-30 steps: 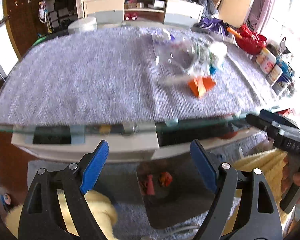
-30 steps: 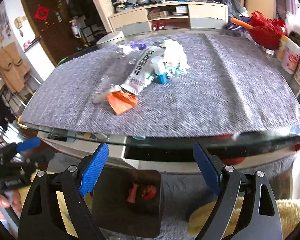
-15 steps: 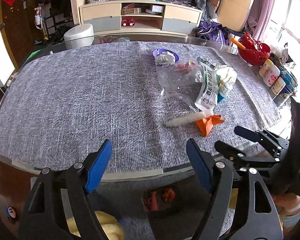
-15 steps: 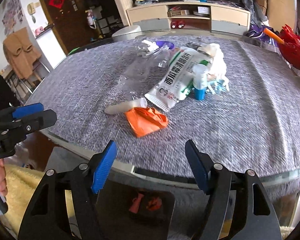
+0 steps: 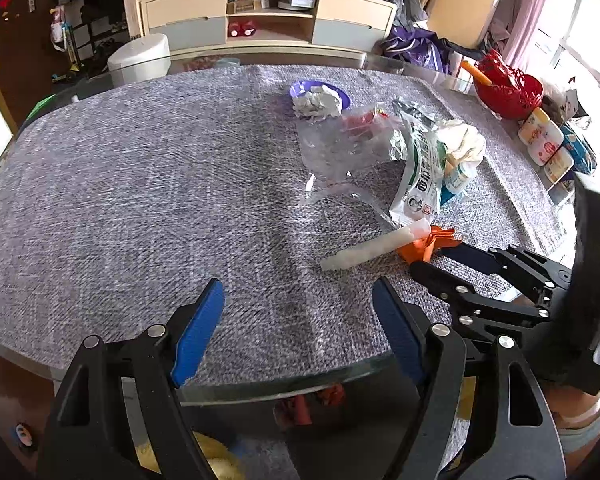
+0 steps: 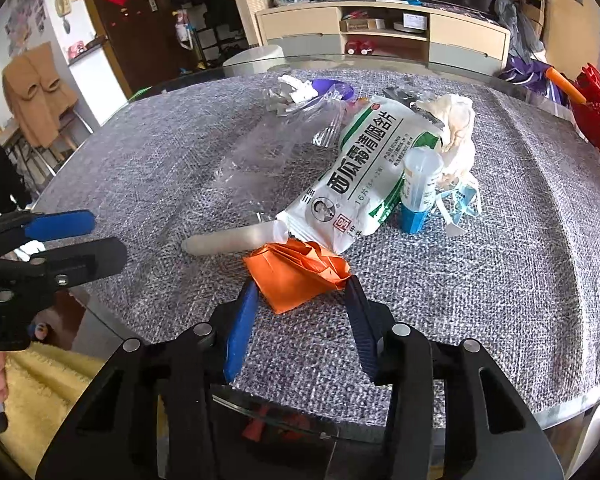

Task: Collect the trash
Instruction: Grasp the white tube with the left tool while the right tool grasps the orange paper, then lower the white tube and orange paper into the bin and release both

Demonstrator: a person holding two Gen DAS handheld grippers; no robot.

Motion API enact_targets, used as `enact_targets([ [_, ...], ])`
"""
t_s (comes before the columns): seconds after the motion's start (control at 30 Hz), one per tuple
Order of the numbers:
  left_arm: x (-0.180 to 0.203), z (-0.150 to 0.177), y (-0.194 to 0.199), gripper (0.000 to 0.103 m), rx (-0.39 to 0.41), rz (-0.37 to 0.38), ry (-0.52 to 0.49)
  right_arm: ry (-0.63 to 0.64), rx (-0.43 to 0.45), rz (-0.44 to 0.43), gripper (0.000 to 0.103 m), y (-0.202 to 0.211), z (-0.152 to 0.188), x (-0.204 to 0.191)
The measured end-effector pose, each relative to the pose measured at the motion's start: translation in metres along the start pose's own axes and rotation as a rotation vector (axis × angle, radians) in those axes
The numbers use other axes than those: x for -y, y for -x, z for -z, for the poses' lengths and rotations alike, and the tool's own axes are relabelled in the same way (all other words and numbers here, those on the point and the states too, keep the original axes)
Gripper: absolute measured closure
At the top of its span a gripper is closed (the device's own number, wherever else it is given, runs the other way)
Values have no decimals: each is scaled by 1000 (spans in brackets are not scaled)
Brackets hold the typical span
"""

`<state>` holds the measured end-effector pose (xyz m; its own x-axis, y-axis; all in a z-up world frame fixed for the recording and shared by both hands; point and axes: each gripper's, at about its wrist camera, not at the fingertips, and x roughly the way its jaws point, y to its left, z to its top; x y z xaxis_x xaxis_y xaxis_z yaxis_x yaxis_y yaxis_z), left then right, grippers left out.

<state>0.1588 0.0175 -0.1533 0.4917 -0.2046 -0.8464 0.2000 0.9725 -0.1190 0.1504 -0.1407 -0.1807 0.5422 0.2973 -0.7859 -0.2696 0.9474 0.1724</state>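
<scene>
Trash lies in a loose cluster on the grey woven table mat (image 5: pixel 140 184), none of it yet picked up as far as these views show. Nearest the table edge is a crumpled orange paper (image 6: pixel 298 270), the landmark for everything else. Touching its far side is a pale tube-shaped stick (image 6: pixel 230 238). Just beyond lies a white and green lozenge packet (image 6: pixel 360 176), with a small capped bottle (image 6: pixel 420 190) standing beside it. Behind the bottle is a wad of cream tissue (image 6: pixel 456 128). A clear plastic bag (image 6: pixel 276 148) spreads out beyond the orange paper, and farthest away sits a purple dish with crumpled white paper (image 5: pixel 318 98).

The right gripper (image 6: pixel 300 292) is partly open, its two fingers straddling the near corner of the orange paper, not yet closed on it. The left gripper (image 5: pixel 298 308) is wide open and empty, hovering over bare mat, well apart from the orange paper.

Judging by this, collection is only starting: the first grasp is about to happen, and every item remains to be gathered.
</scene>
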Motion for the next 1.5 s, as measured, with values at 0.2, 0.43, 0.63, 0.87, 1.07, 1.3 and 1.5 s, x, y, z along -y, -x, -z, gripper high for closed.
enact_targets([
  [0.2,17,-5,-20,31,-23,47,-58,-39,18,10,59,10,-3,18],
  [0.43,32,-7,-45,33,-63,70,-112,-90,3,-17,59,13,0,31],
  [0.63,42,-8,-53,31,-73,56,-131,-125,3,-25,59,15,0,41],
  [0.87,65,-5,-62,15,-92,52,-150,-147,11,-19,59,21,1,50],
  [1.07,70,-10,-68,15,-71,31,-136,-149,20,-6,59,29,2,60],
  [1.3,78,-7,-66,22,-58,-21,-182,-147,24,2,59,32,4,61],
  [1.5,69,7,-50,22,-56,-9,-156,-137,32,-1,59,44,7,56],
])
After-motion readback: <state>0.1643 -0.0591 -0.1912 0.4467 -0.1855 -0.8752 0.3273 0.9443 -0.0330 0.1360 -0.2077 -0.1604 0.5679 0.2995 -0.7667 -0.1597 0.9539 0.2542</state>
